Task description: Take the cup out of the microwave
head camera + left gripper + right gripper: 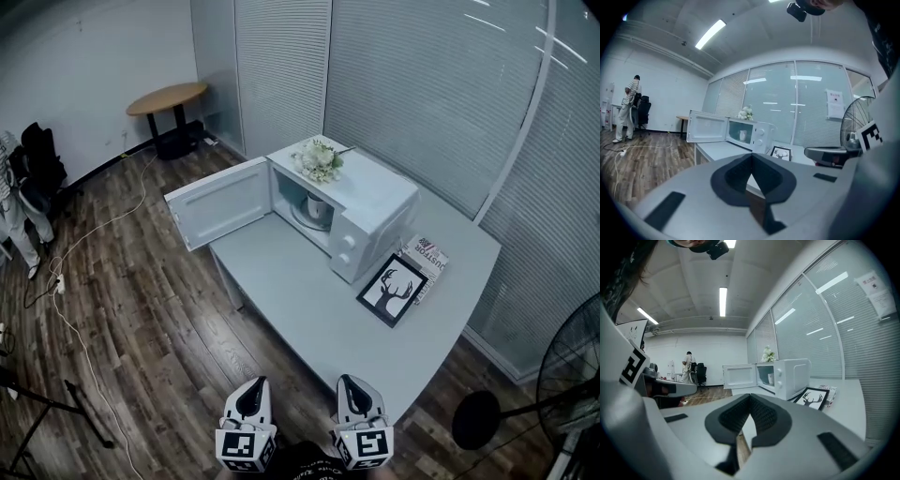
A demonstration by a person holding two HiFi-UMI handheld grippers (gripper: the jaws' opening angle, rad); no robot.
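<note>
A white microwave (361, 211) stands on the grey table (309, 309) with its door (220, 202) swung open to the left. Inside it sits a pale cup (317, 208), also visible in the left gripper view as the cup (743, 136) and in the right gripper view as the cup (770, 378). My left gripper (253, 384) and right gripper (352, 382) hang side by side at the table's near edge, far from the microwave. Both point toward it, nearly level. The left gripper (751, 159) and right gripper (750, 398) are shut with nothing in them.
White flowers (319, 159) lie on top of the microwave. A framed deer picture (392, 289) and a book (427, 258) rest to its right. A standing fan (572, 375) is at the right, a round table (169, 97) far back, and a cable (84, 347) crosses the floor.
</note>
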